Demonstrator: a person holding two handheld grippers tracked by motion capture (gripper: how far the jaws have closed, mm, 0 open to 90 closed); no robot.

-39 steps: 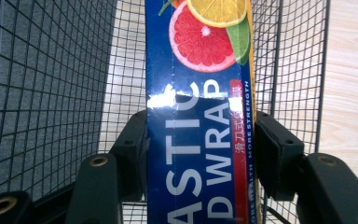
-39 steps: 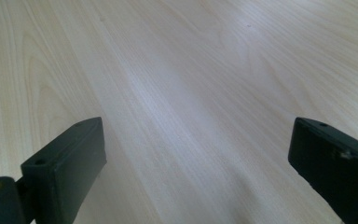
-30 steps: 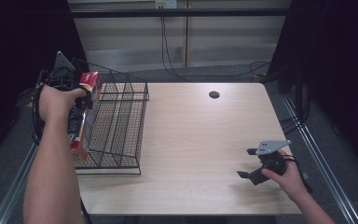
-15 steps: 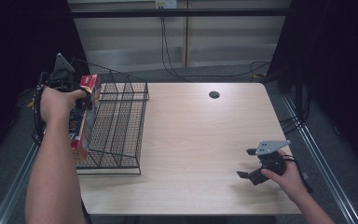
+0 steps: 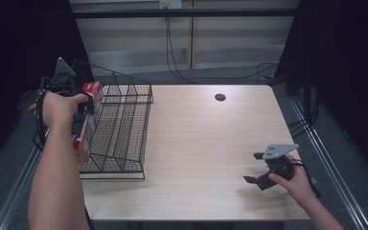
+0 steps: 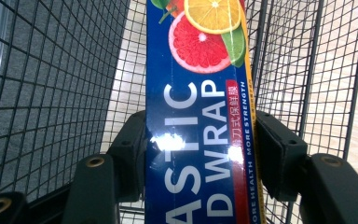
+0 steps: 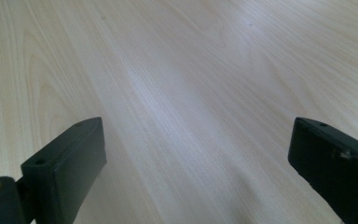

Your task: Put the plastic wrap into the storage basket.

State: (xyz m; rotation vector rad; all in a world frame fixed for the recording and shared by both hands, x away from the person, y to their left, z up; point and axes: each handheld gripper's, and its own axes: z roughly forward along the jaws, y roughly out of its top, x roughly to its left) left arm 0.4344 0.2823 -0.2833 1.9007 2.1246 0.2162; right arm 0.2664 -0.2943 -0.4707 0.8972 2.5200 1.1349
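the table (image 5: 206,143) is pale wood with a fine grain, filling the middle of the high view, with one small dark round hole (image 5: 220,97) near its far edge. around it the room is dark: black at the left and right of the frame, a pale wall panel along the top, cables hanging down it and trailing over the grey floor. metal rails run along both sides at the lower corners.

i count one wire basket (image 5: 124,129), black, standing at the left edge of the table, one box of plastic wrap (image 5: 84,125), two grippers and my two hands.

my left gripper (image 5: 79,112) sits at the left of the frame, at the basket's near-left wall. its jaws are clamped on the box of plastic wrap (image 6: 200,116), one pad pressed on each long side. the box is blue with citrus slices printed on it, and it stands on end with the basket's mesh all around it in the left gripper view.

my right gripper (image 5: 255,168) is at the lower right of the frame, low over bare wood. its jaws are spread wide with nothing between them but table (image 7: 182,93).
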